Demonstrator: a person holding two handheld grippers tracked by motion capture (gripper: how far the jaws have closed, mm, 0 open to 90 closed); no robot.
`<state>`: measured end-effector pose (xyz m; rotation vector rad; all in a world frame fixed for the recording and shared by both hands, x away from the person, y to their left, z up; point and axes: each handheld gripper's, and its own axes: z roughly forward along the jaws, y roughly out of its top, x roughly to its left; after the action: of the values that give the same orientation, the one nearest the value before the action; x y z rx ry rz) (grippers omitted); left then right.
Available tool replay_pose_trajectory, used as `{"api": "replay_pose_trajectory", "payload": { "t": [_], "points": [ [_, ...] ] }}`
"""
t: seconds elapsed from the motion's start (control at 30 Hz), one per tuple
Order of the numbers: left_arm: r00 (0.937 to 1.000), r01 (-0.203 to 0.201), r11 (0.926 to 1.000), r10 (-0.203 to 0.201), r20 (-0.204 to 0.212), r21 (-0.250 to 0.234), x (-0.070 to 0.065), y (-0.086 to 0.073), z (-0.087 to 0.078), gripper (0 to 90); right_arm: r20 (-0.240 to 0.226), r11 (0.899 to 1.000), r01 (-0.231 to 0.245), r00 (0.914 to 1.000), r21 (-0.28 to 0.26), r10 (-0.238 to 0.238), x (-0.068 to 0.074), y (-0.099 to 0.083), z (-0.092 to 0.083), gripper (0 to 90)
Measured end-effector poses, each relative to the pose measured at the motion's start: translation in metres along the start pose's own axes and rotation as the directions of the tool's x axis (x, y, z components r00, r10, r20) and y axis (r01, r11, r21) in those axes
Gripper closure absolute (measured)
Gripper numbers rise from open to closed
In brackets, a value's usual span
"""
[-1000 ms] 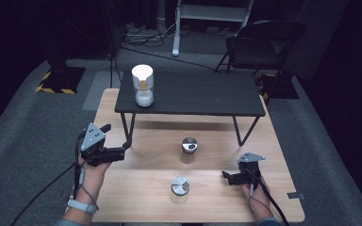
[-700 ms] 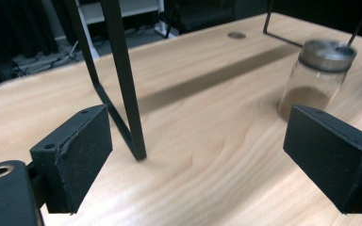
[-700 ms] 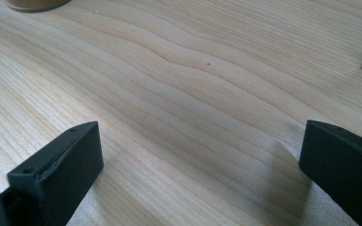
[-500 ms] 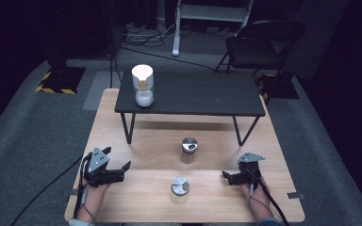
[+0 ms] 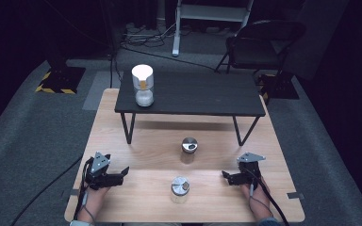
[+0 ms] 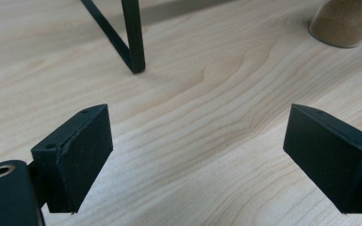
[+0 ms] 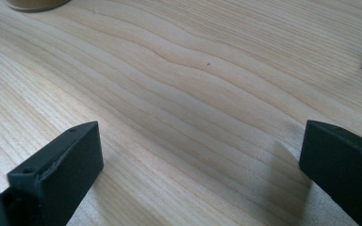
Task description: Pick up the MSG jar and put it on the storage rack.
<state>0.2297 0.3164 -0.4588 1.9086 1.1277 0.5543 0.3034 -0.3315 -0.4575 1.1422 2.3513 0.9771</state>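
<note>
Two jars with metal lids stand upright on the light wooden desk (image 5: 122, 122), long axes vertical: the near jar (image 5: 180, 188) sits between the left tool (image 5: 118, 176) and the right tool (image 5: 228, 177), well apart from each, and the far jar (image 5: 189, 148) stands just in front of the black shelf (image 5: 207, 96). A white-topped jar (image 5: 143, 85) stands upright on that shelf's left end. Both tools rest low over the desk, released, jaws spread wide and gripping nothing

A light wooden table (image 5: 122, 141) carries a low black stand (image 5: 207, 96) at its far half. Beyond it, on grey carpet (image 5: 33, 127), stand a black folding chair (image 5: 264, 40) and a white frame base (image 5: 207, 14), with cables (image 5: 141, 44) between.
</note>
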Motion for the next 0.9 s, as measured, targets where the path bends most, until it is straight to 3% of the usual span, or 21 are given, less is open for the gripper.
{"api": "replay_pose_trajectory", "payload": {
  "t": [0.57, 0.8, 0.9],
  "points": [
    [0.9992, 0.022, 0.9956, -0.019, -0.037, 0.091, 0.001, 0.003, 0.019, 7.7, 0.0, 1.0, -0.001, 1.0, 0.0, 0.001, 0.0, 0.0, 0.0, 0.1],
    [0.9985, 0.037, 0.9879, -0.031, -0.045, 0.15, 0.002, 0.012, 0.024, 7.5, 0.0, 1.0, -0.001, 1.0, 0.0, 0.001, 0.0, 0.0, 0.0, 0.1],
    [0.9984, 0.023, 0.9801, -0.013, -0.054, 0.197, 0.0, 0.018, 0.028, 7.5, 0.0, 1.0, -0.001, 1.0, 0.0, 0.001, 0.0, 0.0, 0.0, 0.1]
  ]
}}
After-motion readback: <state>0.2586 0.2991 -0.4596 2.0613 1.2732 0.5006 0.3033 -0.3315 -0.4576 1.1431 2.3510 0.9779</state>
